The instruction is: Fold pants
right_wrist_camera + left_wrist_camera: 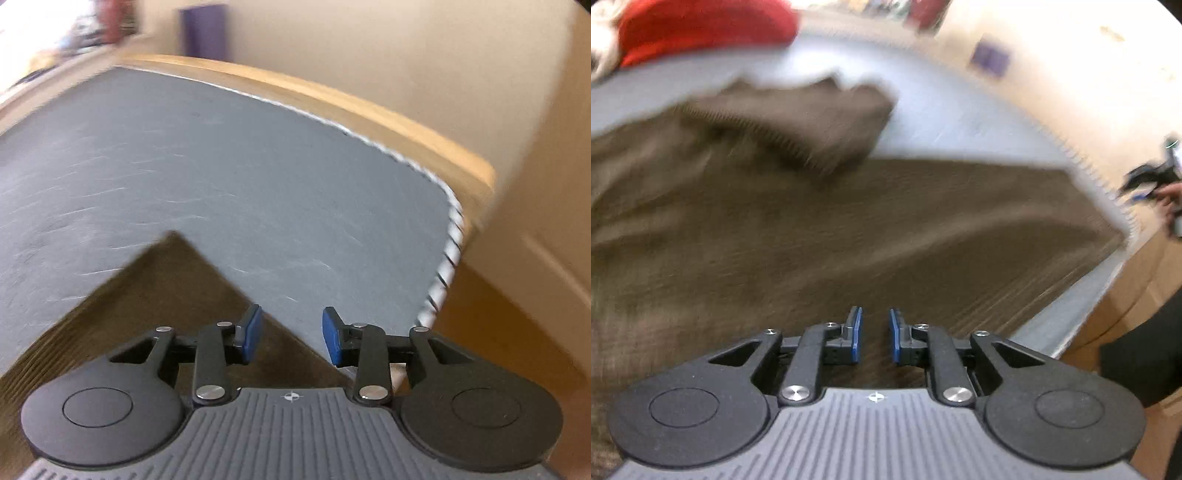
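Brown pants (820, 221) lie spread on a grey mat (960, 122), with a bunched part (820, 122) at the far side. My left gripper (875, 334) hovers over the pants, its blue pads a small gap apart and holding nothing. In the right wrist view a corner of the brown pants (166, 291) points onto the grey mat (258, 166). My right gripper (291, 334) is open and empty above that corner's edge. The right gripper also shows at the far right of the left wrist view (1152, 177).
A red cloth (701, 29) lies beyond the mat at the top left. The mat's ridged edge (447, 251) and the wooden table edge (369, 107) run along the right. A cardboard box (1137, 288) stands beside the table.
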`<state>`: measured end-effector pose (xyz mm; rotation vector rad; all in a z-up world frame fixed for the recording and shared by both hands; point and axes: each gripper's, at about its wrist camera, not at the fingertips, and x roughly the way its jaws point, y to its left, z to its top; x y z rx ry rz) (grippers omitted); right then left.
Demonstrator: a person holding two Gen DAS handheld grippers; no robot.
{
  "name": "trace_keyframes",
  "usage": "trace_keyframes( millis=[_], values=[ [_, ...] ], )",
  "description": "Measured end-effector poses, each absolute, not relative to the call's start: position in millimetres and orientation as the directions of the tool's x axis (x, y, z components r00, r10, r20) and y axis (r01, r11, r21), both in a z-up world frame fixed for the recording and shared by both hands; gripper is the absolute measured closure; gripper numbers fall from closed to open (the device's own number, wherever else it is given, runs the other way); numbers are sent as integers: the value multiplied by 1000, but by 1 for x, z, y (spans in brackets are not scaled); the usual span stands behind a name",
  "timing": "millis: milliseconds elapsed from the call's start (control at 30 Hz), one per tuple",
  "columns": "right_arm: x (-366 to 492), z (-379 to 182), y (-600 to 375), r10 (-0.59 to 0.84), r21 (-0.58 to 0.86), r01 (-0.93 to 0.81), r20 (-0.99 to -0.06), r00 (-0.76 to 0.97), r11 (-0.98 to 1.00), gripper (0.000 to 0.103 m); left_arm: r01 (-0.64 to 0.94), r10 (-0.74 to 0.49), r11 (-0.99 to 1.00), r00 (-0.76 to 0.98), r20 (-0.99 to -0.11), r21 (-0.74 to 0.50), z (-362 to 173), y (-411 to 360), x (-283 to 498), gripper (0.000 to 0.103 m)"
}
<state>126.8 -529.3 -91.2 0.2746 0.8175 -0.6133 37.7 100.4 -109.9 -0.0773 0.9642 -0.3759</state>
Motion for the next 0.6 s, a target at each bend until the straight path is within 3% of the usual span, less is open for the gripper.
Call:
trace_keyframes(
  millis=[100, 233, 367, 433, 467, 600],
  values=[
    [135, -89, -509, -393, -55, 524, -729, 561, 850, 65, 271, -346, 935, 550, -760, -230, -100, 106, 38, 87],
    [142, -80, -492, -359, -44, 466, -703, 614, 884, 65, 171, -253, 967, 691, -677, -187, -72, 126, 43, 77],
    [150, -66, -477, -336, 11, 454, -657, 675, 891, 66, 1, -94, 991, 731, -676, -137, -64, 156, 73, 76],
    [156, -59, -467, -315, 28, 426, -630, 710, 904, 66, -81, 3, 993, 738, -675, -84, -61, 170, 92, 61],
    [160, -56, -459, -293, 37, 399, -616, 731, 916, 66, -116, 39, 991, 742, -669, -71, -59, 175, 104, 59],
    [176, -45, -419, -203, 20, 263, -578, 790, 965, 65, -184, 97, 981, 734, -672, -59, -63, 195, 133, 58]
  ],
)
